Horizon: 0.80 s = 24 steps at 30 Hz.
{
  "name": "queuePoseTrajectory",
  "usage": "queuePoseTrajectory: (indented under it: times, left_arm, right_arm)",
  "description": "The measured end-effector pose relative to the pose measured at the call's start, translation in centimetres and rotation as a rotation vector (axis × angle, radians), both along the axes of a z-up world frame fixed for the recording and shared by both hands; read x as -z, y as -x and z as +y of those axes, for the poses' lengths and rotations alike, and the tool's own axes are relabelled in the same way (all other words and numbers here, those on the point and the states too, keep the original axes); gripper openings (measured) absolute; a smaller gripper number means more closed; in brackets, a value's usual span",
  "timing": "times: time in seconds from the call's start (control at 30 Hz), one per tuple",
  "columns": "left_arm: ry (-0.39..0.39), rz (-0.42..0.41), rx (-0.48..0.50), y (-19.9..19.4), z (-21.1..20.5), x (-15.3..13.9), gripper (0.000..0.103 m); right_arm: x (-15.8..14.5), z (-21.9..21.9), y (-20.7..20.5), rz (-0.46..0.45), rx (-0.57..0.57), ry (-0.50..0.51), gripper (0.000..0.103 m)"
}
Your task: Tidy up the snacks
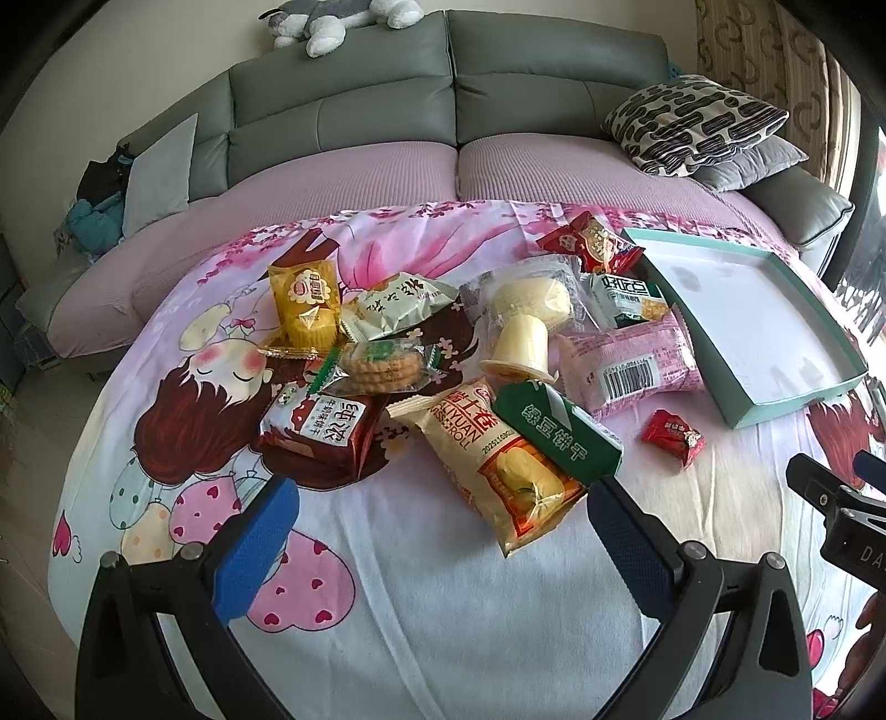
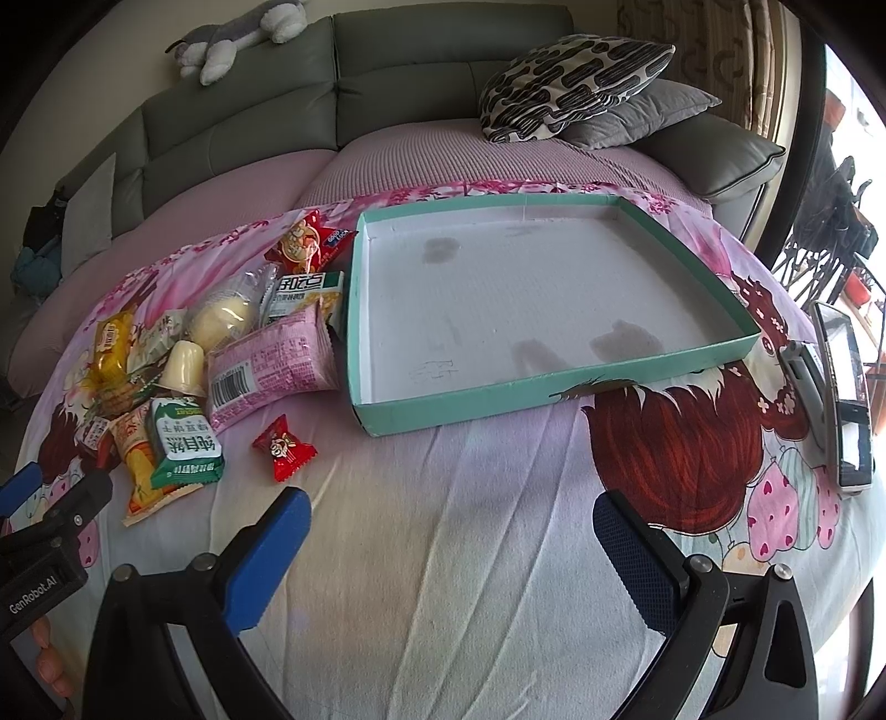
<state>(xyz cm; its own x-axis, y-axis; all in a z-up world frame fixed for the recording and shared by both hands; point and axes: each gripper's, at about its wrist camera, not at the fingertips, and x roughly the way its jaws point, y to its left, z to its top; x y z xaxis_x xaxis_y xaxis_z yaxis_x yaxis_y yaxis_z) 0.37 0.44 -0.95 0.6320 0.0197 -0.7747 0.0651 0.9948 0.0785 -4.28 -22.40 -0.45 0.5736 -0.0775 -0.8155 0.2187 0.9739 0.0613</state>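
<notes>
A pile of snack packs lies on a cartoon-print cloth (image 1: 387, 609): a yellow cheese roll pack (image 1: 498, 465), a green bean-cake pack (image 1: 556, 435), a pink pack (image 1: 631, 360), a pudding cup (image 1: 518, 346), a biscuit pack (image 1: 379, 363) and a small red candy (image 1: 673, 435). A shallow teal box (image 2: 554, 387) stands empty to their right. My left gripper (image 1: 440, 512) is open, just short of the cheese roll pack. My right gripper (image 2: 451, 526) is open over bare cloth, in front of the box; the red candy (image 2: 283, 446) lies just beyond its left finger.
A grey sofa (image 1: 443, 99) with pink seat covers stands behind the cloth. Patterned and grey cushions (image 2: 581, 83) lie at its right end. A plush toy (image 1: 332, 19) sits on the backrest. A phone-like device (image 2: 844, 387) rests at the cloth's right edge.
</notes>
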Motion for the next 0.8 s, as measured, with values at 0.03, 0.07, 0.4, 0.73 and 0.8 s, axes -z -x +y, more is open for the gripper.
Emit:
queuePoseTrajectory:
  times: [0.03,0.07,0.4,0.73,0.8]
  left_arm:
    - [0.001,0.001,0.0,0.0,0.0,0.0,0.103]
    - [0.001,0.002,-0.001,0.0,0.0,0.1,0.103]
    - [0.017,0.011,-0.01,-0.1,0.3,0.1,0.103]
    - [0.108,0.101,-0.056,-2.1,1.9,-1.5,0.103]
    - [0.126,0.127,-0.072,-2.8,2.0,-1.9,0.103]
  right_arm:
    - [0.0,0.0,0.1,0.001,0.0,0.0,0.103]
    - [0.1,0.0,0.1,0.002,-0.001,0.0,0.103]
    - [0.2,0.1,0.0,0.007,-0.002,-0.002,0.103]
    - [-0.9,0.8,-0.5,-0.016,-0.045,-0.002,0.103]
    - [-1.3,1.2,-1.0,-0.015,-0.064,-0.01,0.103]
